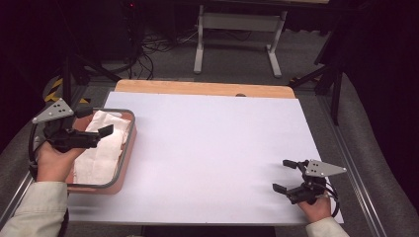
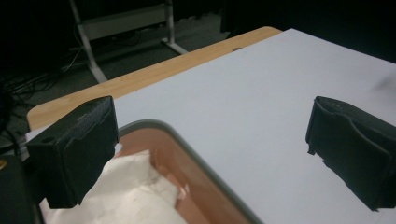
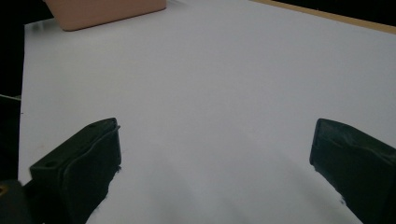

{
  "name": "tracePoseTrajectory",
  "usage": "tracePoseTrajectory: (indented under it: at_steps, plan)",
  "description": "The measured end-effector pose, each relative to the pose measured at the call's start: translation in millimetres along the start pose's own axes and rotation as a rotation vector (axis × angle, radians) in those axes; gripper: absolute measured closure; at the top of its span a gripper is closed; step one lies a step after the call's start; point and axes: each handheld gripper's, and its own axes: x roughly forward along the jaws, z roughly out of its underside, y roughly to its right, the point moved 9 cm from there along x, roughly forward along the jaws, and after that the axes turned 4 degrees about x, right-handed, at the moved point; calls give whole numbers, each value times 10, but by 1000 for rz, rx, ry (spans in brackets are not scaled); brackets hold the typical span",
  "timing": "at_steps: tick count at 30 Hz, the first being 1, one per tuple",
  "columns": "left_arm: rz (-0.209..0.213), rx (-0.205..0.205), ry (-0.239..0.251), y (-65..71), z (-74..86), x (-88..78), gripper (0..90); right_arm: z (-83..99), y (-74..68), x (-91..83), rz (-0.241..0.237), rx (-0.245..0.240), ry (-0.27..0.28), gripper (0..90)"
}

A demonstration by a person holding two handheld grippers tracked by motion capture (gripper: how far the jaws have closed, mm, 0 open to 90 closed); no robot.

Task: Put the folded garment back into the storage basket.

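Nearest us, our right gripper (image 1: 284, 175) rests low over the white sheet-covered tabletop (image 1: 212, 153), its black jaws spread wide with nothing between them. Ahead of those jaws lies bare white surface, and beyond it, in the right gripper view, a corner of the shallow salmon-pink tray with a grey rim (image 3: 107, 11). Our left gripper (image 1: 96, 122) hangs above that tray, jaws likewise parted and empty. Beneath its jaws lies crumpled white cloth (image 2: 126, 198), inside the tray. Past the sheet runs the table's pale wooden edge (image 1: 202, 88).
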Motion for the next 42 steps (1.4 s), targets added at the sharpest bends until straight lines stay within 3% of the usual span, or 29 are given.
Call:
tracePoseTrajectory:
  at_steps: [4,5,14,18,21,23,42]
  plan:
    - [35,30,29,275,-90,25,29,-29,11,23,-9,2,9,26]
    - [35,30,29,275,-90,25,28,-29,11,23,-9,2,9,26]
    - [118,65,102,684,-224,30,26,-62,23,38,-21,6,23,26]
    - [149,92,108,826,-241,58,26,-66,20,34,-22,6,26,26]
    - [176,88,122,892,-235,81,25,-66,13,34,-24,4,27,26]
    - [209,77,132,978,-190,131,25,-68,7,32,-26,5,29,26]
    - [319,135,166,1462,161,477,16,-55,-52,13,-41,-4,32,24]
